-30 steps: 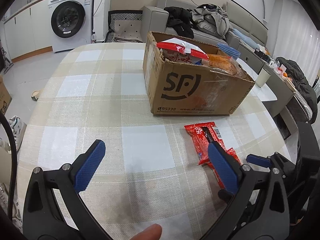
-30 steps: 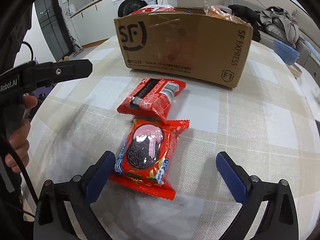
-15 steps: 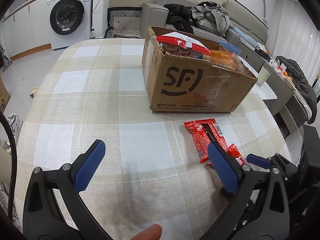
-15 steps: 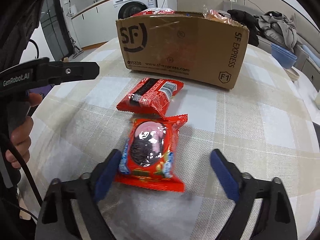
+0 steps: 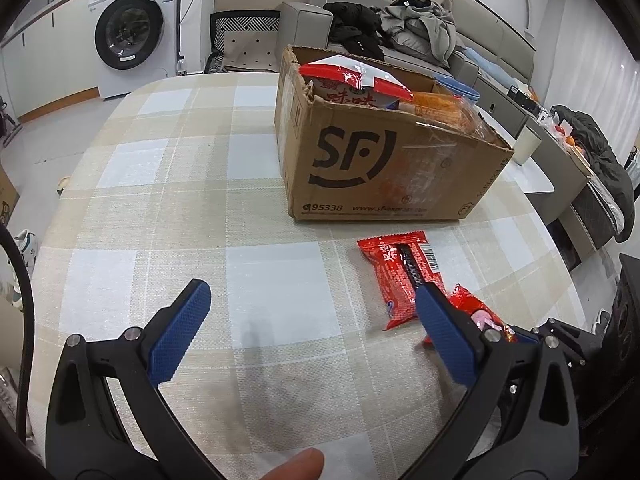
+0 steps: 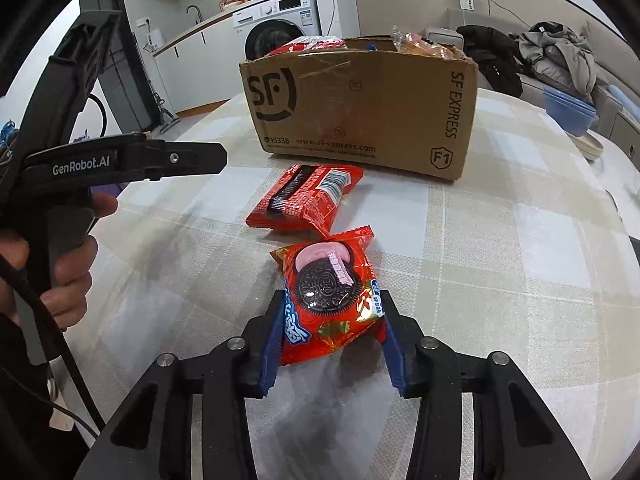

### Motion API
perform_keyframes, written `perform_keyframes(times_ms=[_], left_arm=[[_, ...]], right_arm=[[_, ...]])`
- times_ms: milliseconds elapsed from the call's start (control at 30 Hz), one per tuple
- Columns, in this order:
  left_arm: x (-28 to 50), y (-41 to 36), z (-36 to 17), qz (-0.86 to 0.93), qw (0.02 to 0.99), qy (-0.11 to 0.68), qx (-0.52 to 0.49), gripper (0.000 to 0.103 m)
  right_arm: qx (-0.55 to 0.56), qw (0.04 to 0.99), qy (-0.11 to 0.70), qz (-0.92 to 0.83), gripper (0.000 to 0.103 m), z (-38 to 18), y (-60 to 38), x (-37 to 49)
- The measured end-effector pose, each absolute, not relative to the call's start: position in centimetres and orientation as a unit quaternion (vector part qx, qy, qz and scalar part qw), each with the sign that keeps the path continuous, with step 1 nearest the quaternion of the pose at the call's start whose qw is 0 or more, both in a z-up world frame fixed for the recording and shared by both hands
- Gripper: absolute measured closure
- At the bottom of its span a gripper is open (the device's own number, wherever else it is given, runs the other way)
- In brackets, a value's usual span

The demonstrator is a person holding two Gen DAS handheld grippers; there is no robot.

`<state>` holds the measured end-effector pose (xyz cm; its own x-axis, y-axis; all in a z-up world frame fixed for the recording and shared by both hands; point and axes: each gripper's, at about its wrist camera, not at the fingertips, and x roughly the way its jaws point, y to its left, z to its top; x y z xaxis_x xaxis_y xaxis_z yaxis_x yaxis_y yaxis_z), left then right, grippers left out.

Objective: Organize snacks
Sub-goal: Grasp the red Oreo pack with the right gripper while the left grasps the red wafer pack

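A red Oreo cookie pack (image 6: 328, 280) lies on the checked tablecloth. My right gripper (image 6: 332, 300) has it between its blue pads; the jaws are closing and both pads press its sides. Just beyond lies a second red snack pack (image 6: 308, 196), in front of the brown SF cardboard box (image 6: 360, 108) that holds several snacks. In the left wrist view my left gripper (image 5: 310, 292) hovers open over bare cloth with nothing between its fingers. Its right finger hides part of the Oreo pack (image 5: 476, 312), with the second pack (image 5: 404, 272) and the box (image 5: 380, 160) beyond.
The round table (image 5: 160, 184) drops off at left and right. A hand (image 6: 68, 280) holds the left gripper's handle at the left of the right wrist view. Blue bowls (image 6: 568, 112) and a white cup (image 5: 526, 146) stand beyond the box. A washing machine (image 5: 132, 28) and a sofa (image 5: 400, 28) are behind.
The right gripper's jaws have closed from wide open onto the sides of the Oreo pack, and the gripper has edged forward. The left gripper has stayed where it was, open.
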<state>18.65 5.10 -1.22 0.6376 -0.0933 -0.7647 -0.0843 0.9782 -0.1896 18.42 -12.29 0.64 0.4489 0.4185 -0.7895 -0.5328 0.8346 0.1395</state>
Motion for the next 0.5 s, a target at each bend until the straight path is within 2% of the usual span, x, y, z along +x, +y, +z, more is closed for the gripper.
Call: perform_keyframes(times_ms=[500], left_arm=[[20.2, 1.0, -2.0, -0.034, 0.892, 0.444, -0.08, 0.001]], right_arm=[[-0.02, 0.879, 0.404, 0.254, 0.059, 2.6, -17.7, 17.9]])
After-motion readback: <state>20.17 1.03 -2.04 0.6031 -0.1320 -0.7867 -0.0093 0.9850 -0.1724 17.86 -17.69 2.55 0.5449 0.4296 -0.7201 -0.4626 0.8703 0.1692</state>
